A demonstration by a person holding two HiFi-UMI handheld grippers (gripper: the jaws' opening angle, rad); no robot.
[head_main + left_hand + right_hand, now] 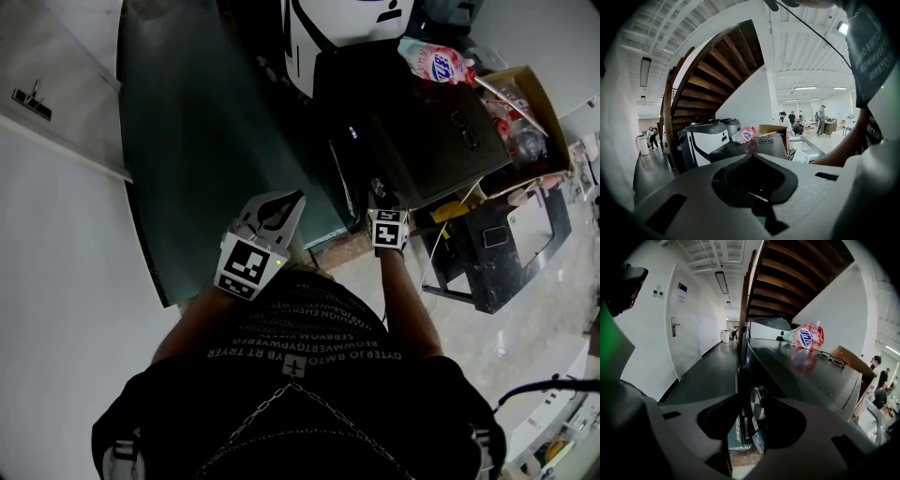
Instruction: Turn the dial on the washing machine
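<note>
Now right gripper (755,417) gapes around the dial (758,401) at the washing machine (801,373) front edge — left gripper (751,157) pinched together, well clear

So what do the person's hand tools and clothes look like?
The left gripper and right gripper are light grey plastic with dark inner jaws, each carrying a cube of black-and-white square markers. The person wears a black short-sleeved T-shirt with pale lettering and a chain.

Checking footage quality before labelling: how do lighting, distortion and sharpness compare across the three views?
Head view: dim, the washing machine top nearly black. Left gripper view: fisheye, black corners, bright ceiling lights. Right gripper view: same fisheye; the dial between the jaws is soft, and the glossy top mirrors the pink bag.
</note>
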